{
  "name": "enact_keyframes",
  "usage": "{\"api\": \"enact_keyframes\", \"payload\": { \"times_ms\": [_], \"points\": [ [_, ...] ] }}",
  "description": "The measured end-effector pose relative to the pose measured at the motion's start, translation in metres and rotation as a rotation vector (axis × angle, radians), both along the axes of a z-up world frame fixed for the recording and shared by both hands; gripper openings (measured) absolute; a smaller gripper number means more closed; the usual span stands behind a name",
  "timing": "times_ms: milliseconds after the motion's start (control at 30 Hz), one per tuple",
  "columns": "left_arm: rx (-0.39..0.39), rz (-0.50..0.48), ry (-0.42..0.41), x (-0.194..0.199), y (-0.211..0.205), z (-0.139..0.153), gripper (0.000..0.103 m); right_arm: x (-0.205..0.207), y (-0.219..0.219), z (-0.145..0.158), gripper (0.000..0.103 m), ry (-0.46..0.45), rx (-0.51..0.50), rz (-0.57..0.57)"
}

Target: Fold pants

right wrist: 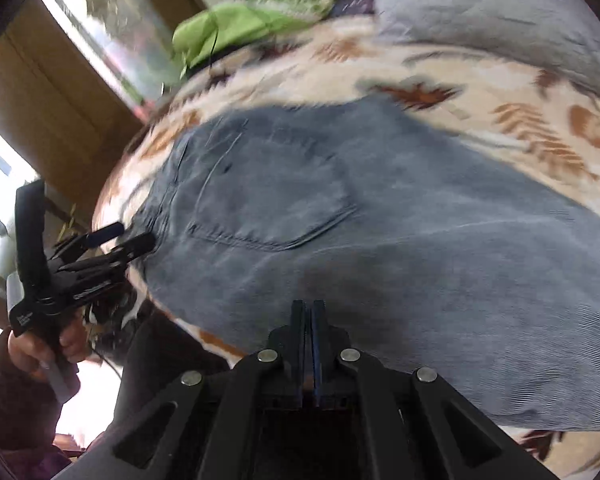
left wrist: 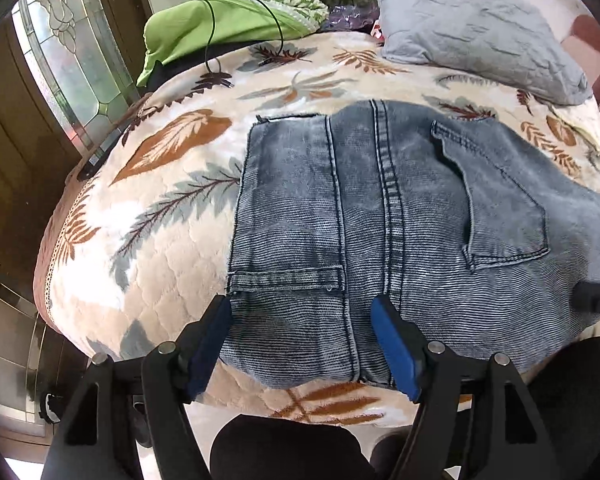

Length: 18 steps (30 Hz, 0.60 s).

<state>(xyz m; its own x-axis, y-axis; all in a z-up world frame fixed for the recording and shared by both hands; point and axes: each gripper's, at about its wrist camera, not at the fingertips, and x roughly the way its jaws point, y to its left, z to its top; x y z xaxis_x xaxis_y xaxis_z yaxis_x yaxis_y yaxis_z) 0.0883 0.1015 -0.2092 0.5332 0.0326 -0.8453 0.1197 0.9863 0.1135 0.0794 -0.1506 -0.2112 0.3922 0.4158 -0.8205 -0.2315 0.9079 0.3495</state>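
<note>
Folded jeans (left wrist: 380, 220) lie pocket-side up on the leaf-print blanket (left wrist: 172, 248), near edge of bed. Left gripper (left wrist: 300, 320) jaws wide, straddling the near left corner with denim between but not pinched, likely lining up a grab. Right gripper (right wrist: 309, 316) fully closed, empty, over the near hem; view blurred.

Your pants (left wrist: 380, 216): faded grey-blue denim, ribbed weave, matt, raised stitched seams. Bed cover (left wrist: 160, 240): plush quilted fleece, leaf print, soft nap. Pillow (left wrist: 472, 28): grey cloth, creased, matt. Your left gripper (left wrist: 304, 344): black matt plastic arms, shiny metal pins, blue foam-like pads (left wrist: 396, 352). Your right gripper (right wrist: 309, 344): same plastic and pins. Door (left wrist: 16, 152): brown wood; textured leaded glass pane (left wrist: 72, 52), glossy.
</note>
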Motion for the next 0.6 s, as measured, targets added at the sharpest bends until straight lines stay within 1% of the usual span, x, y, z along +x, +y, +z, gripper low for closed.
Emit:
{"api": "enact_keyframes", "payload": {
  "times_ms": [100, 167, 367, 500, 600],
  "points": [
    [0.037, -0.006, -0.009, 0.003, -0.003, -0.005, 0.080, 0.008, 0.020, -0.015, 0.005, 0.055, -0.078, 0.009],
    [0.045, -0.006, -0.005, 0.004, -0.003, -0.008, 0.082, 0.015, 0.024, -0.025, 0.005, 0.097, -0.095, -0.001],
    [0.074, 0.004, -0.022, 0.007, -0.005, -0.013, 0.091, 0.031, 0.010, -0.035, 0.005, 0.193, 0.023, -0.043],
    [0.097, 0.028, -0.032, 0.010, -0.003, -0.016, 0.102, 0.037, 0.006, -0.041, 0.005, 0.223, 0.055, -0.046],
    [0.094, 0.037, -0.026, 0.011, -0.002, -0.016, 0.103, 0.040, 0.003, -0.041, 0.005, 0.226, 0.063, -0.046]
  ]
}}
